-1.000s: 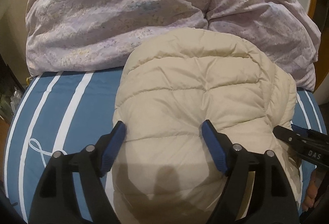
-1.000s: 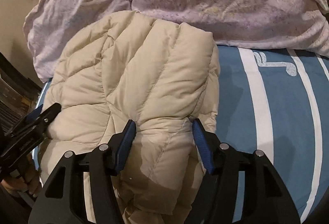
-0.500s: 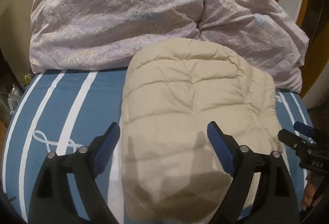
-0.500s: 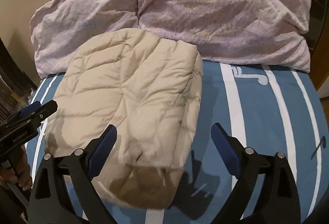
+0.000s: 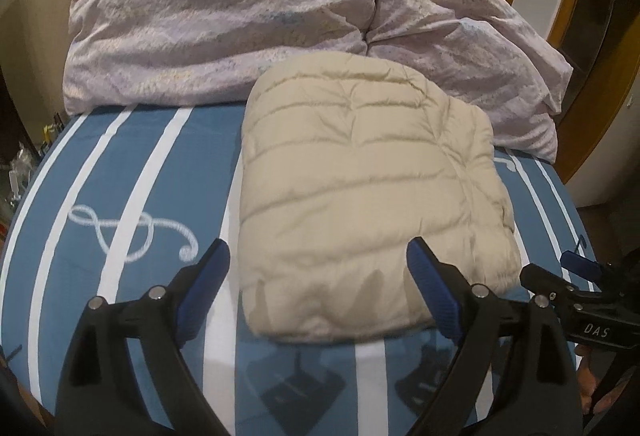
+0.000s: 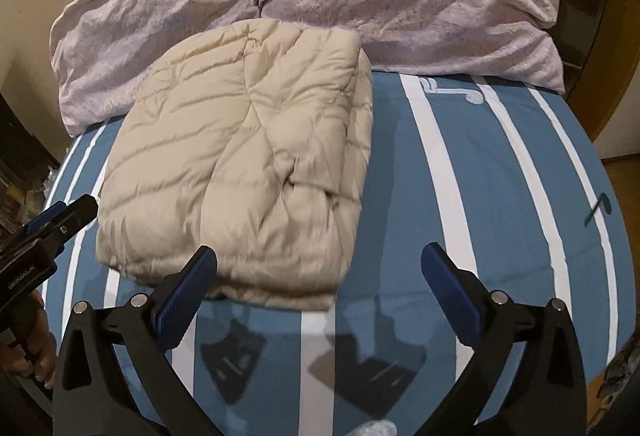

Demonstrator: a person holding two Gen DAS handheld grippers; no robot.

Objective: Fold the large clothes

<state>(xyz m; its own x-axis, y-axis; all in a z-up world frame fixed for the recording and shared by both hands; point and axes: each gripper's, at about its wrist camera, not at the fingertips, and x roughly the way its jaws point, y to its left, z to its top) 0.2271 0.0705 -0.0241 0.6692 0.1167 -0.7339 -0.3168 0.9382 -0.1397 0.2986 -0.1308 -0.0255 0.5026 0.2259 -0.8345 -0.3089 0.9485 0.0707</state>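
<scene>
A cream quilted puffer jacket (image 5: 360, 196) lies folded into a compact rectangle on a bed covered by a blue sheet with white stripes (image 5: 132, 172), its far edge touching a crumpled lilac duvet (image 5: 224, 20) heaped across the top of the frame. In the left wrist view, the left gripper (image 5: 318, 282) hangs at the bottom centre, its blue-padded fingers (image 5: 204, 288) spread wide and holding nothing, the jacket's near edge seen between them. In the right wrist view, the right gripper (image 6: 320, 284) is likewise spread and empty, the jacket at centre left, just beyond its left finger. Both grippers cast shadows on the sheet below.
</scene>
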